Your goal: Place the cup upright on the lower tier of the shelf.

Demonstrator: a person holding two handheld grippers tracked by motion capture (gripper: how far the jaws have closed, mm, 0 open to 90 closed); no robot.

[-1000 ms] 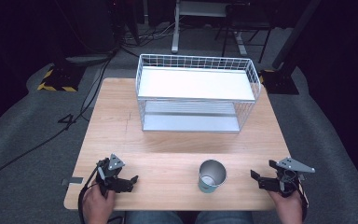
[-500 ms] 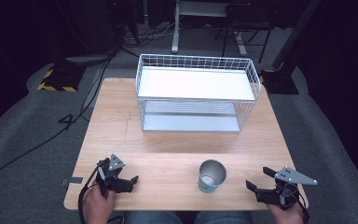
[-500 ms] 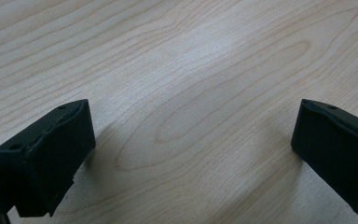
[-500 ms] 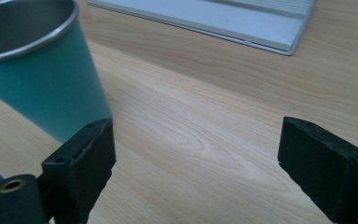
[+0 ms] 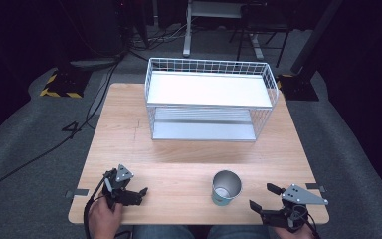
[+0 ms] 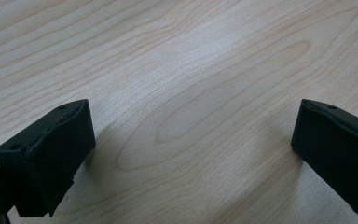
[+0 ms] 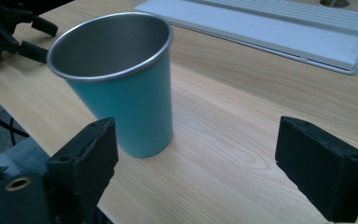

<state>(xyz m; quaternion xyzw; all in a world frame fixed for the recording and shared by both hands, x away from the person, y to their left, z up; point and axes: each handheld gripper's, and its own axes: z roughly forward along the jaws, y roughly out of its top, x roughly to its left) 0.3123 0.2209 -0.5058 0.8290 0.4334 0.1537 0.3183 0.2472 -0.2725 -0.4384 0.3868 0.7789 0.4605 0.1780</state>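
While the teal cup is standing upright near the front edge of the wooden table, the right gripper is lying just to its right with jaws spread wide and nothing between them. Seen in the right gripper view, the cup is sitting ahead of the left jaw, apart from it. At the front left corner, the left gripper is resting in the person's hand, its jaws gaping wide over bare wood and gripping nothing. Behind, a white wire rack is occupying the table's far half.
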